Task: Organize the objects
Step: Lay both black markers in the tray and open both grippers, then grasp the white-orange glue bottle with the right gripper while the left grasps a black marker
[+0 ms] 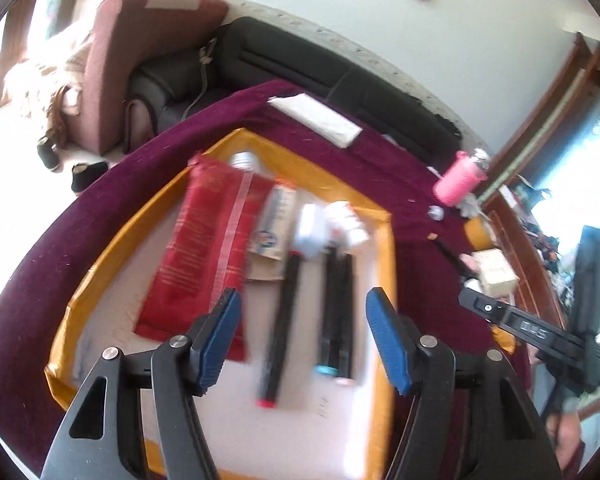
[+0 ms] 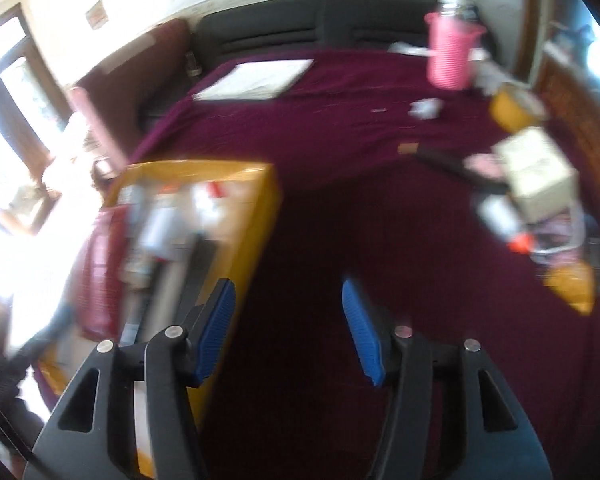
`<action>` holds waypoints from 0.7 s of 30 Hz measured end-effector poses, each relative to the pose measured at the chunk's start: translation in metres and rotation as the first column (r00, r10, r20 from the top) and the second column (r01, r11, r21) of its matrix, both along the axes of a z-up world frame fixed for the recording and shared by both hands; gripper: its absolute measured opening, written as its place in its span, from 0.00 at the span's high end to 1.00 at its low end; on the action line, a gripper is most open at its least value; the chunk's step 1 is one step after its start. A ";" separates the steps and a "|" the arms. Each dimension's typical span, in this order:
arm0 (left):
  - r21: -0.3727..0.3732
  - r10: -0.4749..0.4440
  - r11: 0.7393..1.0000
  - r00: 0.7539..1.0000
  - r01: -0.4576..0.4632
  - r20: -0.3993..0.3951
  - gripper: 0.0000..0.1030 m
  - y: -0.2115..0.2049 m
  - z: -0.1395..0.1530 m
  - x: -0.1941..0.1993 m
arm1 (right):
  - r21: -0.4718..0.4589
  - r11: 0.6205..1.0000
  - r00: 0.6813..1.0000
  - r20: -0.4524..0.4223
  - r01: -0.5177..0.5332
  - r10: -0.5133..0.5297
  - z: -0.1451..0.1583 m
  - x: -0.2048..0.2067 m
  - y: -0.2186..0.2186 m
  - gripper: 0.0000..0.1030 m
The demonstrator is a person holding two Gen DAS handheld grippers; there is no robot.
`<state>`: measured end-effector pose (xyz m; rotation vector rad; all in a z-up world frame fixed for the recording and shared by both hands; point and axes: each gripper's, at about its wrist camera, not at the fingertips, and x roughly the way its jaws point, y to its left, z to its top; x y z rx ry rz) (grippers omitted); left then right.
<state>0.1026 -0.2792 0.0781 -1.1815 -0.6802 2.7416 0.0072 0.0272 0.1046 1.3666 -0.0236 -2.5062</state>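
Bench point(image 1: 40, 272): covered by a maroon cloth; carries the tray and loose items.
Tray point(image 1: 384, 280): yellow-rimmed, pale floor, on the cloth; in the right wrist view it lies at the left point(image 2: 268, 208).
Tray contents: red pouch, paper packet, three markers, small white items; all lie side by side.
Red pouch point(image 1: 196, 248): flat, at the left of the tray, long axis running from near edge to far edge.
Paper packet point(image 1: 272, 232): just right of the pouch, same axis, partly under the marker ends.
Red-capped marker point(image 1: 280, 328): long axis near-to-far; red cap toward the camera.
Blue-capped marker point(image 1: 327, 312): parallel to the first, cap toward the camera; a third black marker point(image 1: 346, 312) touches its right side.
Pink bottle point(image 1: 460, 178): upright on the cloth, outside the tray, well apart from it.
Cream box point(image 2: 536, 168): on the cloth at the right edge.
Left claw point(image 1: 300, 340): about half open, nothing gripped, above the markers.
Right claw point(image 2: 290, 332): about half open, empty, over bare cloth beside the tray.
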 end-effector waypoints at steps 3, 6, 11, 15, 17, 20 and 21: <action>-0.003 -0.074 0.997 0.997 0.074 -0.031 0.38 0.029 0.012 0.008 | 0.028 0.996 0.996 -0.003 0.090 -0.090 0.001 -0.014 0.053 0.46; 0.000 -0.161 0.987 0.986 0.161 -0.039 0.37 0.068 0.015 0.009 | -0.007 0.985 0.985 -0.006 0.173 -0.173 0.005 -0.032 0.101 0.46; -0.018 -0.284 0.959 0.959 0.284 0.007 0.37 0.121 0.008 0.011 | -0.072 0.969 0.971 0.034 0.237 -0.235 -0.001 -0.075 0.153 0.44; -0.037 -0.325 0.944 0.945 0.327 0.044 0.37 0.141 0.003 0.011 | -0.074 0.970 0.971 0.083 0.232 -0.226 -0.019 -0.105 0.155 0.44; -0.055 -0.320 0.945 0.946 0.323 0.055 0.37 0.144 0.002 0.009 | -0.073 0.973 0.972 0.104 0.218 -0.210 -0.029 -0.118 0.150 0.44; -0.048 -0.300 0.952 0.952 0.303 0.065 0.37 0.138 -0.002 0.005 | 0.003 0.978 0.972 0.112 0.209 -0.208 -0.044 -0.137 0.145 0.45; -0.048 -0.293 0.954 0.954 0.296 0.070 0.37 0.137 -0.003 0.003 | 0.022 0.978 0.972 0.114 0.206 -0.207 -0.048 -0.142 0.143 0.45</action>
